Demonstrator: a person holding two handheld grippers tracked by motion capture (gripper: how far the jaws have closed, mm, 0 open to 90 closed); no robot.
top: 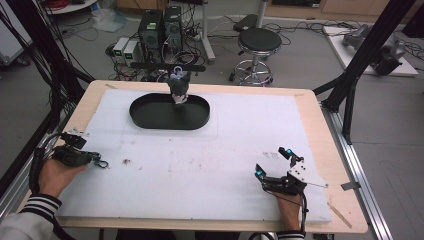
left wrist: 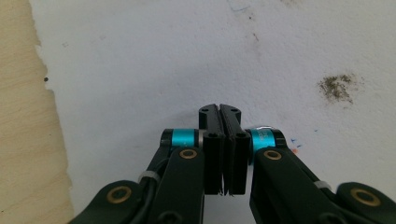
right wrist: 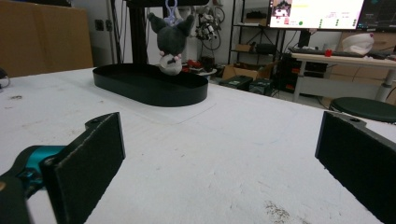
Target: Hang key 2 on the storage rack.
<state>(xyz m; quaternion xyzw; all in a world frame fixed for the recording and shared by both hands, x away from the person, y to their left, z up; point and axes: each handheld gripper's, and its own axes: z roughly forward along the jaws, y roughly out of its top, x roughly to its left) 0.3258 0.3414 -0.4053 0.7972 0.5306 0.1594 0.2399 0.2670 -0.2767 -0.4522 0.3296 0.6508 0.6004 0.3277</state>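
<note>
Hand-held grippers rested empty at the near corners of the worktop (top: 310, 107).

Left hand-held gripper (left wrist: 223, 116) had its jaws pressed together on nothing, above the white mat (left wrist: 140, 70). Right hand-held gripper (top: 272, 162) stood spread wide, gripping nothing. Far across the mat, a dark plush toy (right wrist: 170, 44) sat at the back rim of a black oval tray (right wrist: 149, 88).
</note>
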